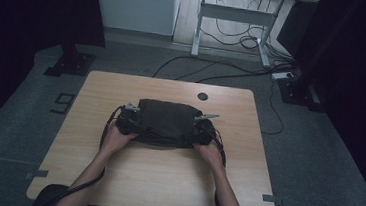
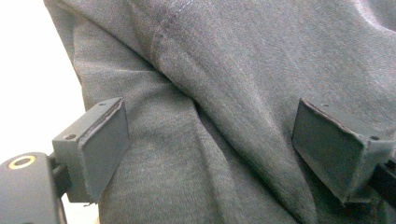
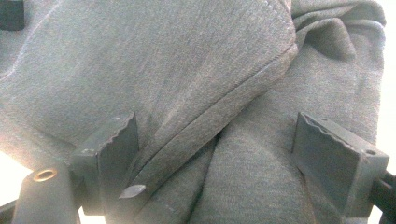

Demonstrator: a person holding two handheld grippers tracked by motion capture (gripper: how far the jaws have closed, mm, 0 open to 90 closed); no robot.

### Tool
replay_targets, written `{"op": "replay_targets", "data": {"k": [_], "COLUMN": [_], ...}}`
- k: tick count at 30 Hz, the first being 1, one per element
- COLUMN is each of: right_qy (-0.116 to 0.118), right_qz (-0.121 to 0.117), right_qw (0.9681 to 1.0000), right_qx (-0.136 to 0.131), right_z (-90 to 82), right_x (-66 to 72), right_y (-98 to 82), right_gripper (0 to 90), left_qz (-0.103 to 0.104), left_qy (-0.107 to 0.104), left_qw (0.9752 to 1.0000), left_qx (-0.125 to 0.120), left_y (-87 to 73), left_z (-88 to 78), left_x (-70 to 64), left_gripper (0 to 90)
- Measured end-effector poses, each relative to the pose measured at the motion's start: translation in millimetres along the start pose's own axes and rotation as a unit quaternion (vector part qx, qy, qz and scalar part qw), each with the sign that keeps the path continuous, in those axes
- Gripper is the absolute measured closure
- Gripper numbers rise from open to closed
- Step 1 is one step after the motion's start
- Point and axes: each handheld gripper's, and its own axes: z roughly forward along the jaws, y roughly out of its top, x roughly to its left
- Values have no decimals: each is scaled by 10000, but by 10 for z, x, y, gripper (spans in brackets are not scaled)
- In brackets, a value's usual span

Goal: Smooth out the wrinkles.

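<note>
A dark grey folded garment point(image 1: 165, 121) lies in the middle of the wooden table point(image 1: 164, 181). My left gripper point(image 1: 131, 121) is at its left edge and my right gripper point(image 1: 199, 129) at its right edge, each held by a hand. In the left gripper view the gripper point(image 2: 210, 144) has its jaws wide apart, with the garment's folds and a seam point(image 2: 187, 70) spanning the gap. In the right gripper view the gripper point(image 3: 217, 154) is also spread wide over a thick folded hem point(image 3: 224, 112). The pads do not visibly pinch the cloth.
A small black round cap point(image 1: 202, 96) sits in the table top behind the garment. Beyond the table are a white desk frame point(image 1: 233, 17), cables on the floor point(image 1: 224, 71) and a dark stand base point(image 1: 71, 63) at the left.
</note>
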Motion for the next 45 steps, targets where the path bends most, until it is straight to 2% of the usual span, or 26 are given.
{"op": "replay_targets", "data": {"k": [4,14,15,16,17,19,21,26,28,29,33,38,41,45], "right_qy": [23,143,158,158,154,153,139,156,133,133,56,17,-31,-123], "right_qz": [-8,-236,-303,-303,-337,-383,-425,-546,-605,-605,-729,-777,-836,-904], "right_qw": [10000,9996,9994,9994,9993,9991,9989,9983,9979,9979,9970,9965,9961,9955], "right_qx": [-16,-50,-46,-46,-71,-91,-109,-151,-162,-162,-244,-311,-284,-266], "right_z": [-45,-253,-293,-293,-333,-374,-415,-543,-608,-608,-798,-937,-1016,-1107], "right_x": [28,139,156,156,176,195,220,267,283,283,317,331,331,315], "right_y": [6,32,36,36,38,39,37,18,5,5,-40,-101,-169,-323], "right_gripper": [150,130,106,106,73,38,8,0,0,0,0,0,0,0], "left_qz": [60,316,412,412,559,625,801,944,1034,1034,1121,1187,1209,1148], "left_qy": [-3,-111,-129,-129,-73,-39,8,52,59,59,78,156,201,221], "left_qw": [10000,9993,9989,9989,9982,9978,9966,9952,9941,9941,9929,9921,9917,9925], "left_qx": [27,-167,-205,-205,-201,-192,-194,-257,-308,-308,-391,-384,-376,-349], "left_y": [12,26,28,28,30,29,18,-7,-28,-28,-87,-163,-242,-424], "left_z": [-46,-303,-354,-354,-402,-425,-496,-603,-698,-698,-867,-964,-1017,-1071], "left_x": [-23,-109,-129,-129,-157,-174,-220,-277,-310,-310,-345,-360,-356,-320], "left_gripper": [111,79,69,59,48,33,17,0,0,0,0,0,0,0]}}
